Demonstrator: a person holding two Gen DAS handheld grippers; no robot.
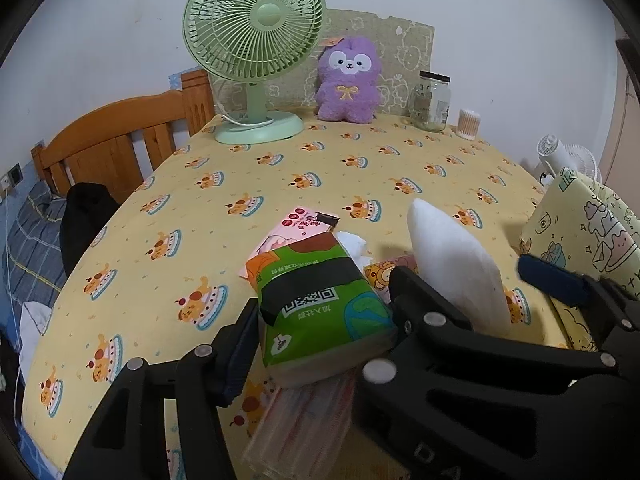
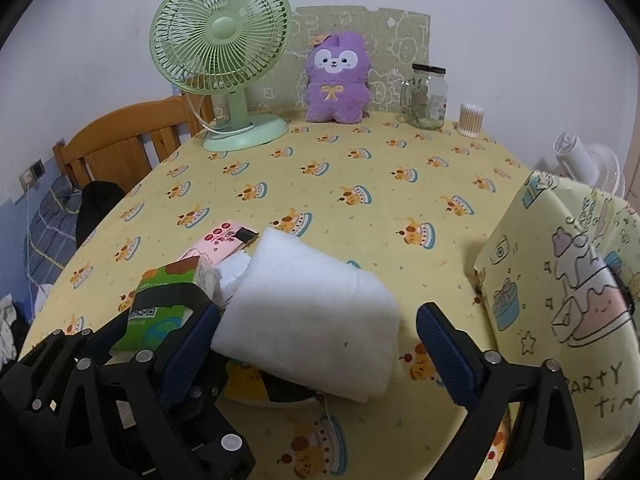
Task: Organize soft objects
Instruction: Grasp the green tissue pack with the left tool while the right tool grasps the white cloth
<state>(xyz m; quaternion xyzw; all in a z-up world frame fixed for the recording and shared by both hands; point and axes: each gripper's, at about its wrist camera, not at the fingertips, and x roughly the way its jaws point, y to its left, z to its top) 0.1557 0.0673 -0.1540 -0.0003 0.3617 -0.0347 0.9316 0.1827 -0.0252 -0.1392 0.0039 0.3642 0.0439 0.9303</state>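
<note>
Yellow cake-print tablecloth [image 2: 360,168] carries green fan [image 2: 220,40], purple plush [image 2: 336,80].

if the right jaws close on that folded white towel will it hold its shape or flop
The folded white towel looks thick and fluffy, so it would probably squash between the jaws of the right gripper rather than resist. Its rounded, layered fold suggests free edges may droop or unfold when lifted. It likely weighs little and should not slip much.

Towel [image 2: 308,316] hides items beneath; bag [image 2: 568,288] cut off.
</note>
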